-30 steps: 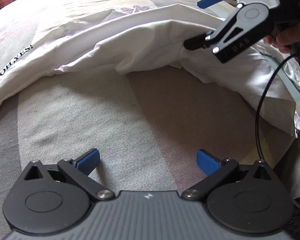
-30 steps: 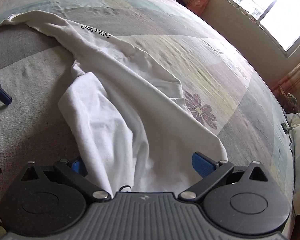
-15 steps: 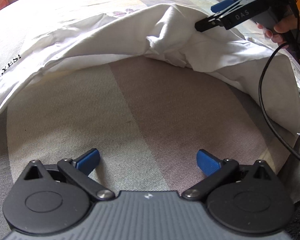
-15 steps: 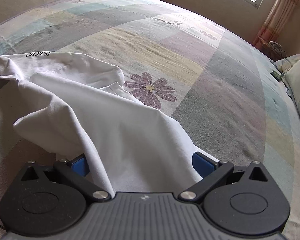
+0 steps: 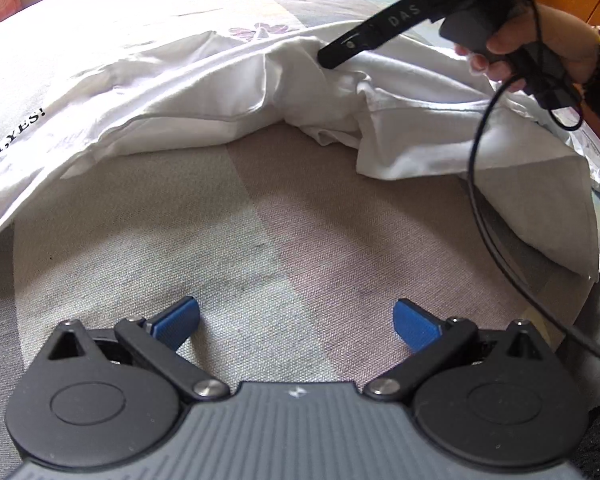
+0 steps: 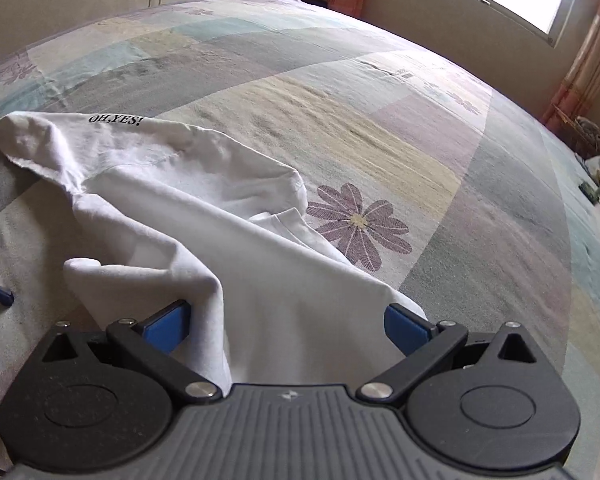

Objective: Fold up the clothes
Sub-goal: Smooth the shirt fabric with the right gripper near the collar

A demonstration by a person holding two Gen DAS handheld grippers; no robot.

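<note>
Right gripper swung further; white shirt bunched between wide-spread fingers; left gripper agape, empty.

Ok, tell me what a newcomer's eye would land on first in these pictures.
First the rumpled white shirt, printed OH,YES!, spread across the patchwork bedspread. Cloth from it rises between the wide-apart blue fingers of the right gripper, though no pinch shows. Next, the purple flower printed on the bedspread just beside the shirt's edge, and the left gripper, open over bare bedspread with nothing in it.
</note>
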